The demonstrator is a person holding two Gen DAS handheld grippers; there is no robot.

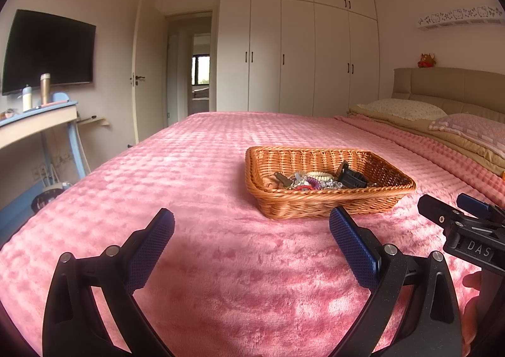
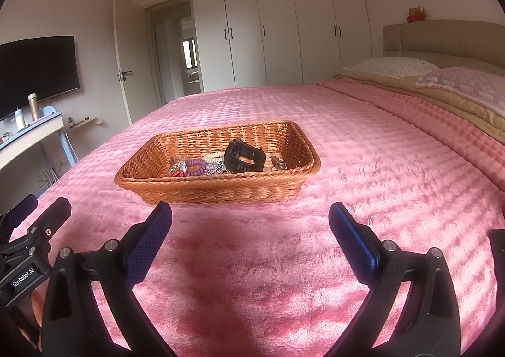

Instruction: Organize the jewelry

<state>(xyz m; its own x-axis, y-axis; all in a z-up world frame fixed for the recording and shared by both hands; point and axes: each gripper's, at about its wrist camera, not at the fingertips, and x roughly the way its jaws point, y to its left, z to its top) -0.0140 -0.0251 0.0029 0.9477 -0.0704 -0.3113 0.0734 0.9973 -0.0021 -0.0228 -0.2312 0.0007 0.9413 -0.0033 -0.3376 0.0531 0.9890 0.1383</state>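
A woven orange wicker basket [image 1: 318, 203] [image 2: 221, 189] rests on the pink bedspread [image 1: 205, 167] [image 2: 378, 167]. Inside lie a black watch [image 2: 243, 159] [image 1: 350, 178], a purple coil hair tie [image 2: 195, 166] [image 1: 313, 181], a cream coil tie [image 2: 214, 155], a silvery chain [image 2: 216, 170], a red piece [image 2: 177, 172] and a small clip [image 2: 278, 163]. My left gripper [image 1: 251, 224] hovers open over the blanket, short of the basket's near left corner. My right gripper [image 2: 250, 221] is open too, just in front of the basket. Neither holds anything.
Pillows [image 2: 394, 68] and a folded beige quilt [image 2: 442, 104] lie at the bed's right end below a headboard [image 2: 442, 38]. A desk with bottles [image 1: 34, 94] and a wall TV [image 1: 47, 50] stand left. White wardrobes [image 1: 296, 53] and a doorway [image 1: 189, 63] are behind.
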